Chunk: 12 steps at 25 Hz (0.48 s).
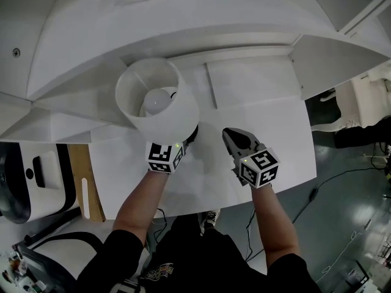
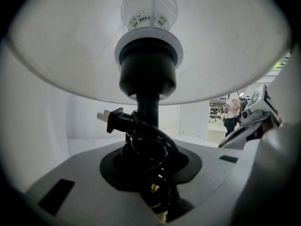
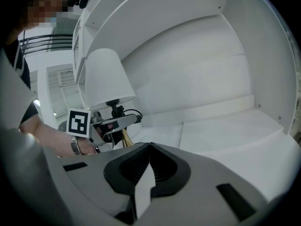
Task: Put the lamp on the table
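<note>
Left gripper (image 3: 129,120): jaws set apart and clamped on the lamp (image 1: 172,119), low on its black stem (image 2: 148,111). A black cord (image 2: 149,147) is wound round the stem right at the grip, so the pads press on cord and stem together. The plug (image 2: 111,119) sticks out to the left, just above the jaws. A brass section shows below the cord.

Lamp stands upright, its white shade (image 1: 183,112) directly over the left jaws and hiding them in the head view. It sits over the back-left part of the white table (image 1: 275,133), close to the curved white shell (image 1: 183,23) behind. Base is hidden; cannot tell whether it touches the table.

Shade opens upward; a white bulb (image 1: 157,100) sits inside it, centred.

Right gripper (image 1: 230,135): jaws closed tip to tip, nothing in them. It hovers over the table just right of the lamp, apart from it.
</note>
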Each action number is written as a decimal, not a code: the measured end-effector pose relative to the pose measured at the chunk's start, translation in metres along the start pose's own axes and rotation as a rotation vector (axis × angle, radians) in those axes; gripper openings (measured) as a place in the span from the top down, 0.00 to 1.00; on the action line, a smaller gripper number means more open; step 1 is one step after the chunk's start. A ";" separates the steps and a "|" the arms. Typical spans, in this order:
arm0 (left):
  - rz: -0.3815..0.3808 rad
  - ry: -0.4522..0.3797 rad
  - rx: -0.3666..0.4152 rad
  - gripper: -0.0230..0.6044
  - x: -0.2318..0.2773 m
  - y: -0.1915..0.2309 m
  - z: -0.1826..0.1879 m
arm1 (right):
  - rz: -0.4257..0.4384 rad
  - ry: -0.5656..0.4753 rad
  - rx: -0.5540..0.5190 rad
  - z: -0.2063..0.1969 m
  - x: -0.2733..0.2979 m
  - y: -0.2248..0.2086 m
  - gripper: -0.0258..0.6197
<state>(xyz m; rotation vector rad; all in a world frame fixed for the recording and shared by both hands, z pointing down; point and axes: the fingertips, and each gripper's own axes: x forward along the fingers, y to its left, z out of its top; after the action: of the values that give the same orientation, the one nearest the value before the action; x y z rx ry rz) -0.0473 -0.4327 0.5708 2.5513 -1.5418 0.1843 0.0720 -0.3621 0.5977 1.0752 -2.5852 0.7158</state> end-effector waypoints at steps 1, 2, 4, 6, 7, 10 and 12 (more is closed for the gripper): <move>0.002 -0.003 -0.005 0.78 0.001 0.001 -0.001 | -0.001 0.002 0.000 -0.001 0.000 0.000 0.92; 0.003 -0.005 -0.009 0.78 0.002 0.002 -0.001 | -0.003 0.005 0.001 -0.002 0.000 -0.001 0.92; 0.006 -0.010 -0.013 0.78 0.003 0.003 -0.002 | -0.005 0.011 0.003 -0.004 0.000 -0.002 0.92; 0.007 -0.018 -0.010 0.78 0.005 0.002 -0.001 | -0.008 0.015 0.004 -0.005 0.000 -0.003 0.92; 0.006 -0.023 -0.006 0.78 0.006 0.001 -0.001 | -0.010 0.015 0.005 -0.005 0.000 -0.004 0.92; -0.002 -0.039 0.007 0.78 0.008 -0.002 -0.001 | -0.012 0.017 0.008 -0.007 0.000 -0.004 0.92; -0.011 -0.042 0.025 0.78 0.008 -0.005 -0.003 | -0.013 0.019 0.011 -0.009 0.001 -0.003 0.92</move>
<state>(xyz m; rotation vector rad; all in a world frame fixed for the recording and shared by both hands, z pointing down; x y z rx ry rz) -0.0392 -0.4367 0.5747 2.5980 -1.5496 0.1504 0.0744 -0.3597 0.6066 1.0821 -2.5586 0.7349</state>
